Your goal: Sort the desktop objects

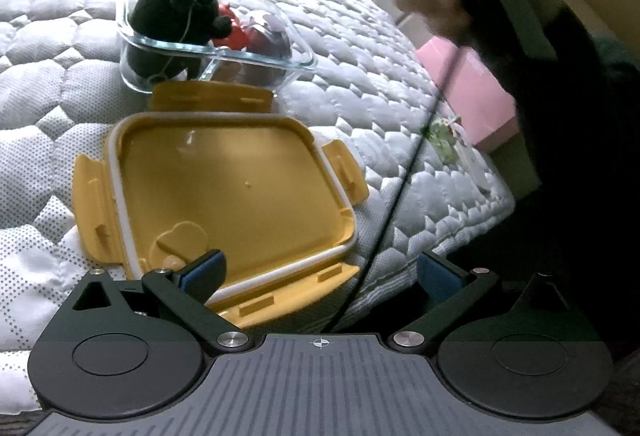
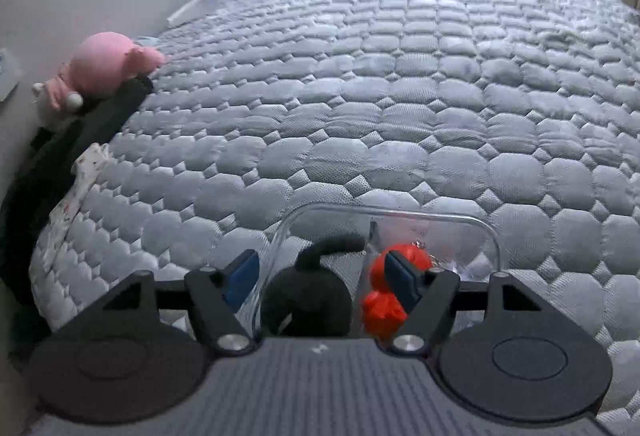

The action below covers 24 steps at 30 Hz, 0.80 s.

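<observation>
Jaws of the left gripper point(image 1: 320, 272) spread wide, empty, low over the yellow lid point(image 1: 228, 187) on the mattress point(image 1: 360, 47). At 11 o'clock beyond, the glass container point(image 1: 216, 51) holds a black plush point(image 1: 180, 3) and red toy point(image 1: 236, 31). Right gripper point(image 2: 326, 276) hovers above it, likewise released.

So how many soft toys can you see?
2: a black plush toy in the clear glass container, and a pink plush toy at the mattress edge. Others may be hidden.

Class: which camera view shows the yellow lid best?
The left wrist view: the yellow lid lies whole, underside up, on the quilted mattress before the glass container. The right wrist view shows none of it.
</observation>
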### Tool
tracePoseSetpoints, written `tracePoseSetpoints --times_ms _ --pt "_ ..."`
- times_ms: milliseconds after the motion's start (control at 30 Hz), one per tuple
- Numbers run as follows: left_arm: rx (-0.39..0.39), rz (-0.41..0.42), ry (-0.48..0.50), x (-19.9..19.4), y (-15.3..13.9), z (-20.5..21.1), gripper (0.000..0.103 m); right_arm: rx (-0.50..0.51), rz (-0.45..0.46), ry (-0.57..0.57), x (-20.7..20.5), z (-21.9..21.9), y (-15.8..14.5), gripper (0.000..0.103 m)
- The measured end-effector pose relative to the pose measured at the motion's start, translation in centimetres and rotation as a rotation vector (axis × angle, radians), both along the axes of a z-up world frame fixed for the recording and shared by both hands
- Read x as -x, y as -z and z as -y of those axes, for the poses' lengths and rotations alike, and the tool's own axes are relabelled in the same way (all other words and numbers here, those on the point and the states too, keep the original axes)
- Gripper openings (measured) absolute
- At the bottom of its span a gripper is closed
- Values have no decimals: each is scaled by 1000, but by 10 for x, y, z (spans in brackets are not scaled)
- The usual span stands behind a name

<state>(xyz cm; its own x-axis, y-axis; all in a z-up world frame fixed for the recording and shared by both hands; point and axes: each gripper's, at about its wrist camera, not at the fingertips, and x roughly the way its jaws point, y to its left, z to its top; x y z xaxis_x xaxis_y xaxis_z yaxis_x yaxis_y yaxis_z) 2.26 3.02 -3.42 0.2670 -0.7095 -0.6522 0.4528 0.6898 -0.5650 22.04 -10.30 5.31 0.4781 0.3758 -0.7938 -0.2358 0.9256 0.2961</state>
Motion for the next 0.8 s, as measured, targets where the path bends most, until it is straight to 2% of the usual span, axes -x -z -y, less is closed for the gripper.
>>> tracePoseSetpoints --times_ms 133,167,233,267,300,533,633,733,800 --pt "-1 -11 -7 -2 2 -2 103 63 -97 -36 -23 -27 29 72" --pt "-2 -13 -9 -2 3 -3 103 89 -122 -46 -27 -33 38 69" --pt "-3 -15 -14 -2 4 -6 103 101 -136 -80 -26 -40 46 54" --pt "-3 -15 -18 -3 4 -8 103 98 -134 -101 -24 -42 47 51" --pt "0 -16 -22 -3 5 -10 103 93 -114 -109 -21 -43 46 48" --pt "18 -28 -19 -7 7 -7 103 40 236 -16 11 -36 13 47" --pt "13 -11 -3 -3 5 -5 103 42 392 5 23 -38 21 47" --pt "5 9 -5 2 1 -7 103 56 421 5 36 -39 47 49" --pt "1 14 -13 3 1 -10 103 63 350 -13 45 -37 61 53"
